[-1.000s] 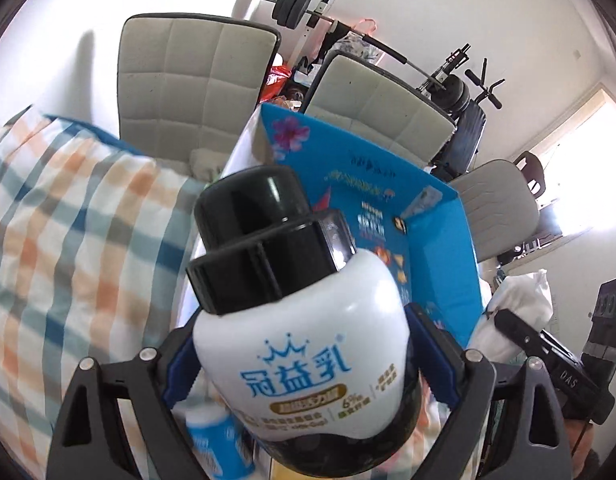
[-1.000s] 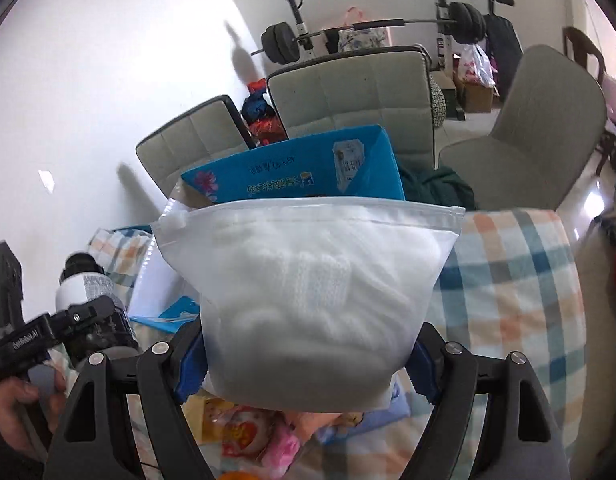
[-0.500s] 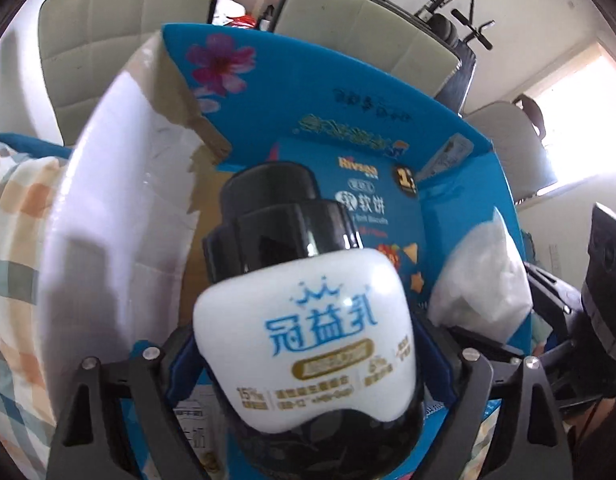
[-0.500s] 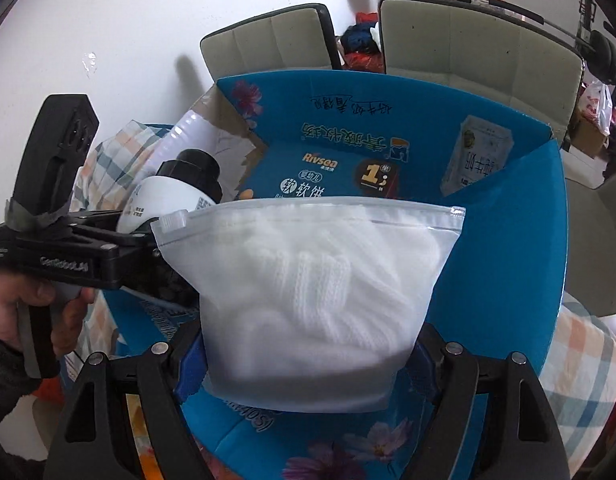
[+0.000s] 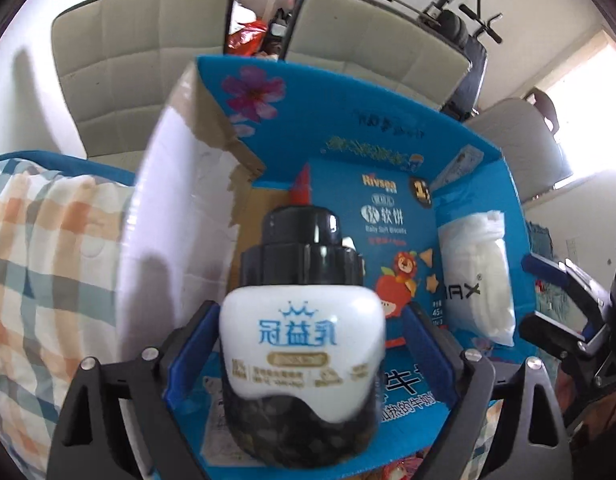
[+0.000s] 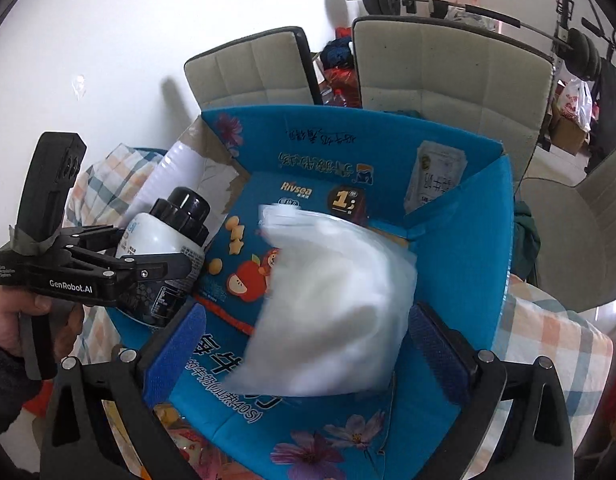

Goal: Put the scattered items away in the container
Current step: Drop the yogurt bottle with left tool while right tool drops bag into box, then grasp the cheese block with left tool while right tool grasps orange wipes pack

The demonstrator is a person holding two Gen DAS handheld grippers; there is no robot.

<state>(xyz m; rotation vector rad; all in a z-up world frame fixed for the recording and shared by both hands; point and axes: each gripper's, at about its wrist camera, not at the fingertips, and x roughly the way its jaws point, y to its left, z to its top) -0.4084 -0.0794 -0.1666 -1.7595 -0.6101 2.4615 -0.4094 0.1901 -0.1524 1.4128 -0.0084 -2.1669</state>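
Observation:
A blue cardboard box stands open on the checked cloth. My left gripper is shut on a white bottle with a black cap and holds it over the box's left side; it also shows in the right wrist view. My right gripper is open over the box. A white bag of white fabric is blurred between and ahead of its fingers, loose inside the box; the left wrist view shows it against the right wall. A blue biscuit box lies inside.
A white flap of the box sticks up on the left. Several padded chairs stand behind the table. The checked cloth covers the table around the box. Colourful packets lie near the box's front edge.
My right gripper has opened and the white bag has dropped out of it into the box. My left gripper with the bottle has moved further over the box.

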